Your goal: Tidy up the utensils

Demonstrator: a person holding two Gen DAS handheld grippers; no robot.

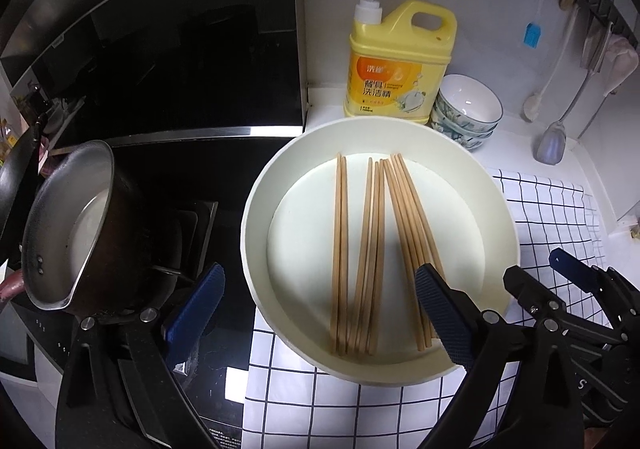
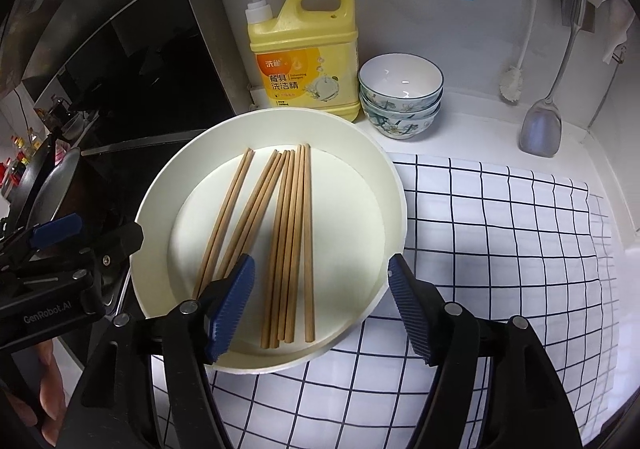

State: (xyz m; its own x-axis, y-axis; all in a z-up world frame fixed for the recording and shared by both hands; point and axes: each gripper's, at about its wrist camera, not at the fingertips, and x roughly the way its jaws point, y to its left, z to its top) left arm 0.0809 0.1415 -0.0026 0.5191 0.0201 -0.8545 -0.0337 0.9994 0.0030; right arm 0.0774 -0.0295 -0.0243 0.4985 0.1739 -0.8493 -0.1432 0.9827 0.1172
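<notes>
Your wooden chopsticks (image 2: pixel 280 237) all lie inside the shallow white dish (image 2: pixel 384 177), which sits on the checked cloth (image 2: pixel 500 233) at the edge of the bench (image 2: pixel 472 129), with its far left rim reaching past the cloth toward the dark hob. They run roughly lengthwise away from you in three loose groups: a pair on the left, a fanned group in the middle, and a tighter bundle on the right. The raised rim probably keeps the round sticks from rolling off, and lying flat and nearly parallel gives you long sides to close on. Your right gripper (image 2: pixel 320 301) hangs over the near rim with its jaws wide apart and nothing between them; its left finger hangs over the near ends of the middle group, so the spread takes in the right bundle. Your left gripper (image 1: pixel 316 309) also has its jaws apart and holds nothing, one finger (image 1: pixel 440 313) over the near ends of the right bundle, the other out over the hob beside the metal saucepan (image 1: pixel 68 225). Gathered in a dish, the sticks could be sorted already or waiting to be moved; this view fits both. The detergent bottle (image 2: pixel 304 53) and stacked bowls (image 2: pixel 400 97) stand clear behind the dish.
</notes>
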